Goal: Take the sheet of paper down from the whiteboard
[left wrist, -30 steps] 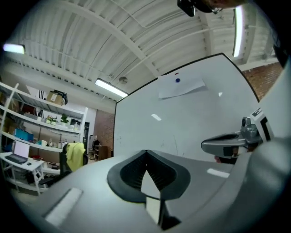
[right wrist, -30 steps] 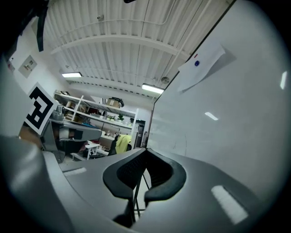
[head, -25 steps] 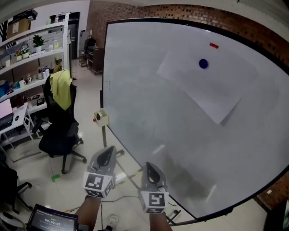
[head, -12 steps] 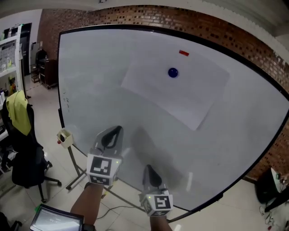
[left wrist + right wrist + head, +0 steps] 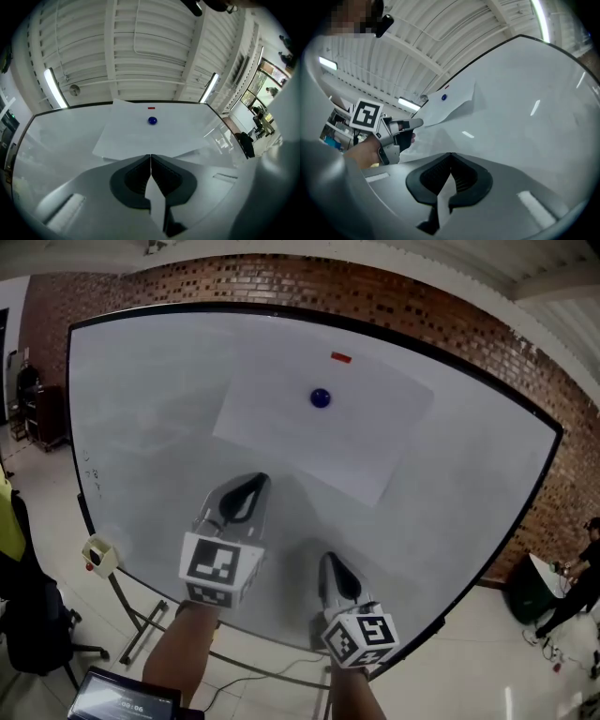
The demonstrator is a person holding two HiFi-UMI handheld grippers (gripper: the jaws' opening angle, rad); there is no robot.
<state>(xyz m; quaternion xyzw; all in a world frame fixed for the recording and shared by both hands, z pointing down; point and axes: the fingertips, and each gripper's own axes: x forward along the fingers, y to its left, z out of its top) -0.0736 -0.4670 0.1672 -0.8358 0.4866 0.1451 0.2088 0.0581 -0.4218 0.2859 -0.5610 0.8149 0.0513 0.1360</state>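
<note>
At the far left, a small box (image 5: 98, 554) hangs on the stand of the whiteboard (image 5: 150, 409), near the board's lower left corner. To the right of it, the left gripper (image 5: 253, 486) is raised in front of the board. Its jaws are pressed together with nothing between them. Its tips point up at the lower edge of the sheet of paper (image 5: 323, 432) and are near that edge. I cannot tell whether they touch the board.

The paper sits tilted on the upper middle of the whiteboard. A round blue magnet (image 5: 321, 397) holds it close to its top edge, and a small red piece (image 5: 341, 357) sits just above that magnet. In the right gripper view, the lower corner of the paper curls a little away from the board.

Further right and lower, the right gripper (image 5: 330, 562) has its jaws together too, and it is empty. It is below the paper and apart from it. Behind the board's right side is a brick wall (image 5: 441, 320).
</note>
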